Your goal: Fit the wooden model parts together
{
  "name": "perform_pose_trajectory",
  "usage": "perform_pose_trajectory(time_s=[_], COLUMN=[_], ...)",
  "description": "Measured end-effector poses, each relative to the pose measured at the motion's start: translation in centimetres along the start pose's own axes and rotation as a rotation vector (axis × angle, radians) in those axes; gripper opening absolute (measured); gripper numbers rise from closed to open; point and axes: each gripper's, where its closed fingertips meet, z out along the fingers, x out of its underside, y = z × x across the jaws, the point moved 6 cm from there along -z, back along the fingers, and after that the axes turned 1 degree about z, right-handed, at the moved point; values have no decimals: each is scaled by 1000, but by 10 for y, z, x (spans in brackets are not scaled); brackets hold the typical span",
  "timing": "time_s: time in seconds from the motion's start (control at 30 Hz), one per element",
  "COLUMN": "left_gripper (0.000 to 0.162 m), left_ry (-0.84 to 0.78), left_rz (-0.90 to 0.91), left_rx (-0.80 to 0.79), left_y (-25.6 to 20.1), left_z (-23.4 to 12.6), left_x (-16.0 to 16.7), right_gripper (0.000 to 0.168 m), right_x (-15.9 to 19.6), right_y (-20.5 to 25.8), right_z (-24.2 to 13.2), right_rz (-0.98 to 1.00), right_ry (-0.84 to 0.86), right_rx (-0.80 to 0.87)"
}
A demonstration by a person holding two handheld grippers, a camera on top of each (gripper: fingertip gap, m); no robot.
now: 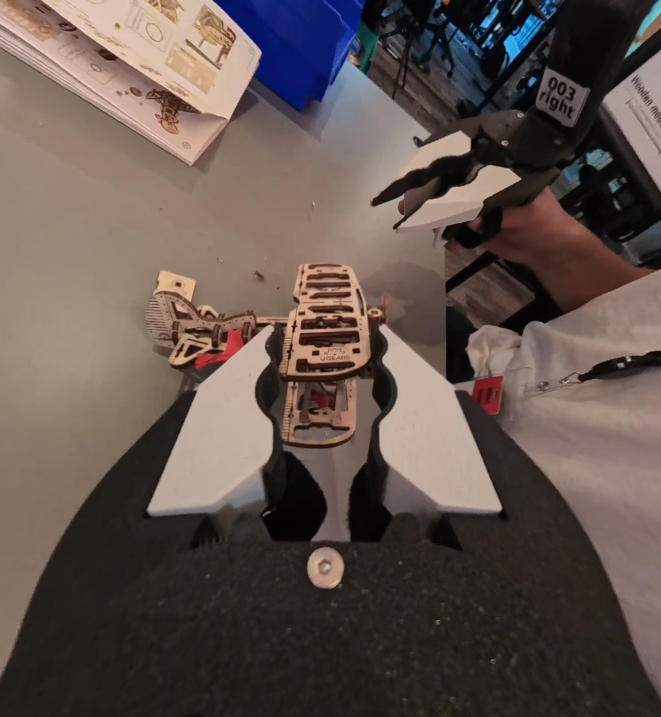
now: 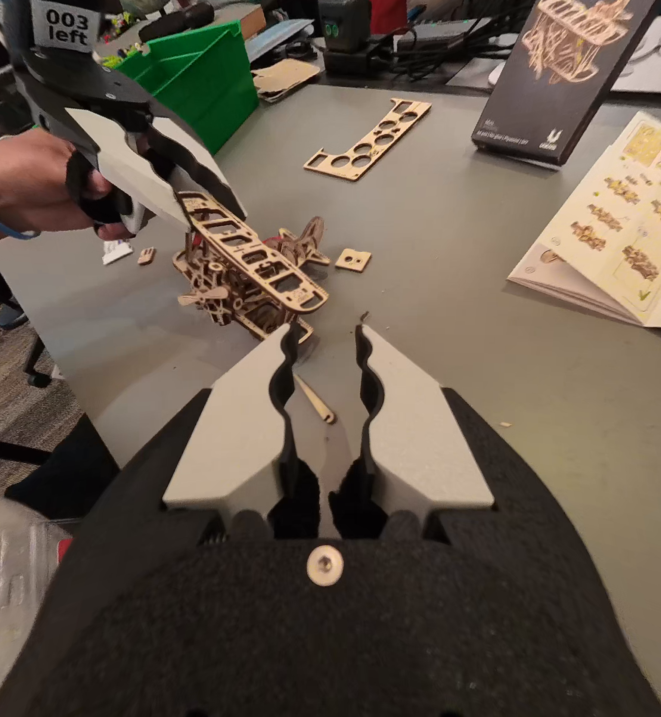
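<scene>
Wooden biplane model (image 2: pixel 251 279) is seen resting on the grey table (image 2: pixel 476 388), near the middle, propeller pointing toward the near-left edge in the right wrist view. Left gripper (image 1: pixel 327 349) is clamped on the end of the upper wing (image 1: pixel 329 322), fingers closed against the wing's two long edges; the same hold is confirmed in the right wrist view, where the wing tip is pinched at the far-left. Right gripper (image 2: pixel 325 333) is held empty above the table, jaws parted with a clear gap, just near of the model's other wing tip; nothing is held between the fingers. Loose parts are noted: a small square plate with holes (image 2: pixel 353 259) just right of the tail, a thin wooden pick (image 2: pixel 315 399) lying on the table below the right gripper, a punched-out sheet (image 2: pixel 371 143) farther back. Instruction booklet (image 2: pixel 608 232) is open at right. Handling judgement: model is very light, thin laser-cut ply, stiff in plane but easily snapped at struts and slotted ribs. Wing grip is acceptable for steadying only; squeeze should be kept low. Fuselage frame is judged the sturdier hold. Small parts are best taken by their edges, flat faces likely to slip.
</scene>
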Motion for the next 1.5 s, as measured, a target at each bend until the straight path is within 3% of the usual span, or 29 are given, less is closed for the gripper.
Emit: perform_pose_trajectory(time_s=[0.4,0.7,0.93,1.13,1.23,1.4,1.5], left_gripper=[44,45,51,45,41,32,31], left_ry=[24,-80,-109,-173,-151,-73,-35], left_rz=[99,60,88,119,156,199,232], left_rx=[-196,-270,-325,-279,-286,-240,-229], left_y=[-29,-48,-58,-57,-43,-31,-30], left_z=[4,17,14,-21,-32,-25,-16], left_x=[43,53,61,52,44,38,34], right_gripper=[29,28,28,32,33,21,43], right_x=[20,14,-11,17,26,46,53], right_y=[14,15,8,12,9,5,5], right_z=[4,-4,-3,9,11,8,13], right_rz=[33,-11,-50,-55,15,-166,-138], right_ry=[100,246,339,295,259,284,354], right_rx=[-71,-51,-39,-163,-143,-52,-143])
